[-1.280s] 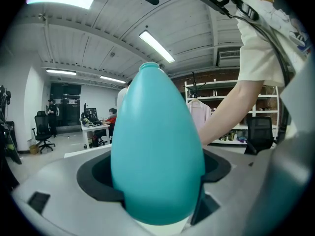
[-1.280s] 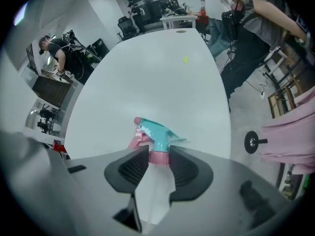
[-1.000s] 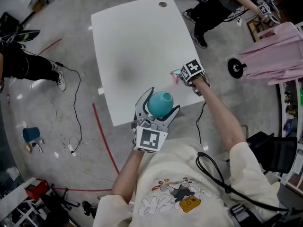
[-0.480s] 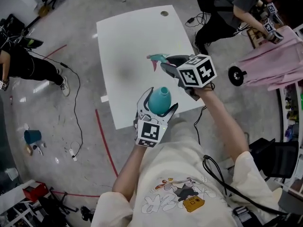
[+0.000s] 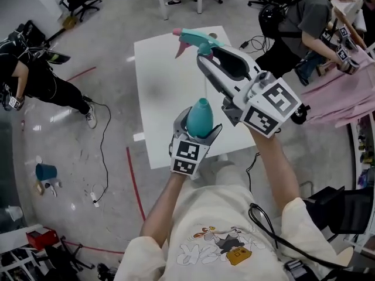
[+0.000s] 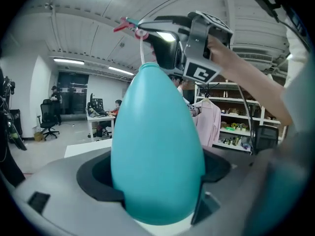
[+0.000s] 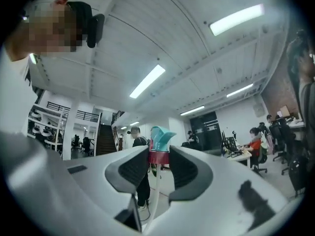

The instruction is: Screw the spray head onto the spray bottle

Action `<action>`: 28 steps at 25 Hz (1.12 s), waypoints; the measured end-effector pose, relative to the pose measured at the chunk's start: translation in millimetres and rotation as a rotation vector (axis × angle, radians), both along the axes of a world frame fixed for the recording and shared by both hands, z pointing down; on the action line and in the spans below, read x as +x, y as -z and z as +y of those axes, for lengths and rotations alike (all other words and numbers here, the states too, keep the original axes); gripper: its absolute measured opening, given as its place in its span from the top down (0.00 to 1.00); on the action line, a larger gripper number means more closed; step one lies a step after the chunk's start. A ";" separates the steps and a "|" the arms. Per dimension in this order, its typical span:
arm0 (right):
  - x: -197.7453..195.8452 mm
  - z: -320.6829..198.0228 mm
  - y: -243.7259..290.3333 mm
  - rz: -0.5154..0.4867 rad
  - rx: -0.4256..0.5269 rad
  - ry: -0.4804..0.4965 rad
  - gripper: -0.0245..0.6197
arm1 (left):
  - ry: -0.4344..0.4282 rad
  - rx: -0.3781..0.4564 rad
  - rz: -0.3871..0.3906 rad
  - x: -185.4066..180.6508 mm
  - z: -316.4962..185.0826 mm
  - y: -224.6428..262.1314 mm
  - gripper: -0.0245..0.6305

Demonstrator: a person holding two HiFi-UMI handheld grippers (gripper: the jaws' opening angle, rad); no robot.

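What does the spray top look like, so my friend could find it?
Find the big white table, then the raised right gripper with the black-and-white square markers above it. Pinched at its tip is the spray head: teal with pink parts and a thin white tube, unlike the smooth, egg-shaped teal bottle lower down.

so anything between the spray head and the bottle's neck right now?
Nothing visible. The right gripper holds the spray head above the bottle, which the left gripper clamps upright. Only open air and the head's own tube lie between them.
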State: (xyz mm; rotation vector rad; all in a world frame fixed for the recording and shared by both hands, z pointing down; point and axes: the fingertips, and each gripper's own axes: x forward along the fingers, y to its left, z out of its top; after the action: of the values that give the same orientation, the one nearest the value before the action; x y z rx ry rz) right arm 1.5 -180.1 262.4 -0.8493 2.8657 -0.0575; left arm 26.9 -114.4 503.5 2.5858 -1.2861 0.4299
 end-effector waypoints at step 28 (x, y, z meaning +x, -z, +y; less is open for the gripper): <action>3.3 73.8 57.3 -0.178 0.010 0.740 0.76 | -0.583 0.134 0.160 20.3 25.5 174.6 0.28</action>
State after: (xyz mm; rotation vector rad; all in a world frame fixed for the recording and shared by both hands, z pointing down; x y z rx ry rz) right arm 4.8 -106.2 205.1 0.2422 2.8275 -0.1877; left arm 47.1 -88.9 328.9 3.0116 -0.5063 0.2240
